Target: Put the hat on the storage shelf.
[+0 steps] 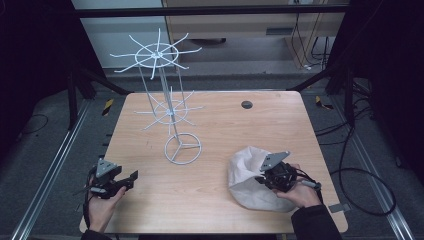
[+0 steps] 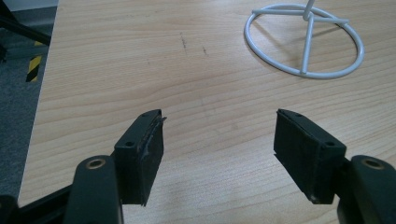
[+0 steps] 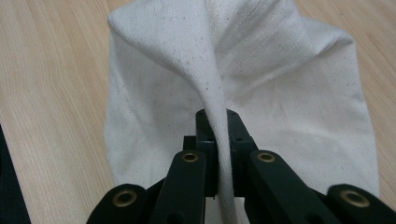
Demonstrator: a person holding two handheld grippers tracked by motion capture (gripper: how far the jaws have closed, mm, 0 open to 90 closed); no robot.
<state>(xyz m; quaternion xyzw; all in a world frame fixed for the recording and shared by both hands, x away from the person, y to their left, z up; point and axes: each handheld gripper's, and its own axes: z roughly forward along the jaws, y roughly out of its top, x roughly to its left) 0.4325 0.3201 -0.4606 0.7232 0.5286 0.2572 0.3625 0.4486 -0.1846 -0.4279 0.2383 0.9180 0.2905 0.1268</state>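
Dim, even overhead light; dark surroundings; soft shadows; slight blur; no glare.

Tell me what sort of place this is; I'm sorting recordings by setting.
Probably a lab recording station: a wooden table inside a dark frame, loose cables on the floor, handheld tongs on a white cloth.

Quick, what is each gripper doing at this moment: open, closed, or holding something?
Left gripper: open, nothing between the jaws, over the table.
Right gripper: closed on a fold of the white cloth bag.
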